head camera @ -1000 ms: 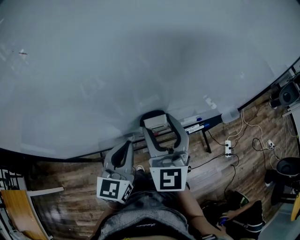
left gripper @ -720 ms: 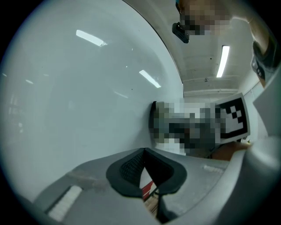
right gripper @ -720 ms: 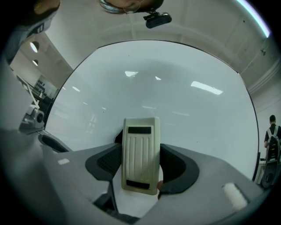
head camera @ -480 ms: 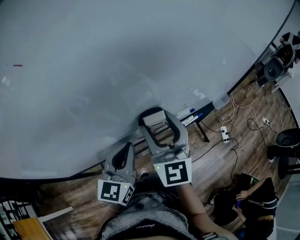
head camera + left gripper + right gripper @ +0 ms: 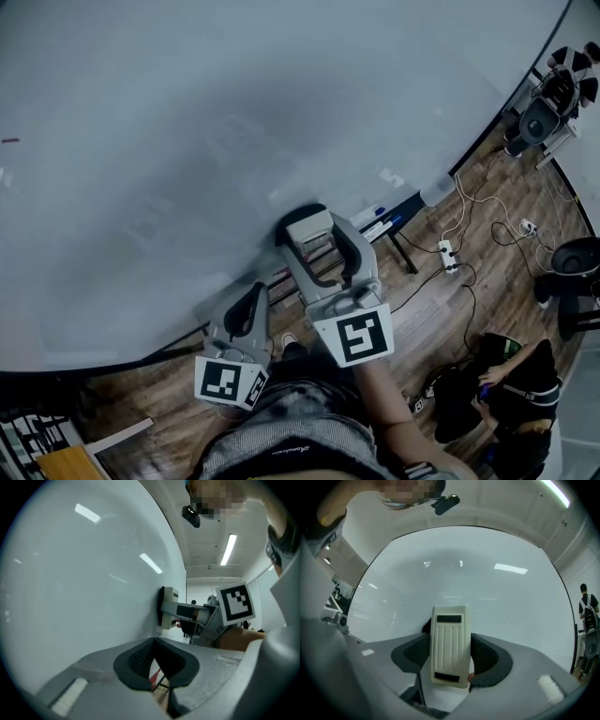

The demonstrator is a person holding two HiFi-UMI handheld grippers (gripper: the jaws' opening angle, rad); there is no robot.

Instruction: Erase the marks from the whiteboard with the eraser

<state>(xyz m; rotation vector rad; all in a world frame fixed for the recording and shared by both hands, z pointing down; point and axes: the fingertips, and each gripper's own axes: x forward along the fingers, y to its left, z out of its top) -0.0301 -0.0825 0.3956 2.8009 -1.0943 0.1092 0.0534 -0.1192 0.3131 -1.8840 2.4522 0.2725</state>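
Note:
The whiteboard (image 5: 234,112) fills most of the head view. A short red mark (image 5: 9,141) sits at its far left edge. My right gripper (image 5: 314,234) is shut on a cream eraser (image 5: 309,228), held against the board's lower part. In the right gripper view the ribbed eraser (image 5: 450,644) stands upright between the jaws of the right gripper (image 5: 451,656), with the board (image 5: 487,588) behind it. My left gripper (image 5: 246,314) hangs lower and to the left, shut and holding nothing. In the left gripper view, the left gripper (image 5: 157,660) points along the board (image 5: 84,583), and the eraser (image 5: 170,606) shows ahead.
Markers (image 5: 382,220) lie on the ledge under the board. A power strip (image 5: 445,253) and cables lie on the wooden floor. A person (image 5: 506,384) crouches at the lower right. Stands with equipment (image 5: 548,108) are at the upper right.
The head view has swung, so the red mark has slid to the left edge. The right gripper with the eraser has shifted slightly right on the board. The left gripper has barely moved.

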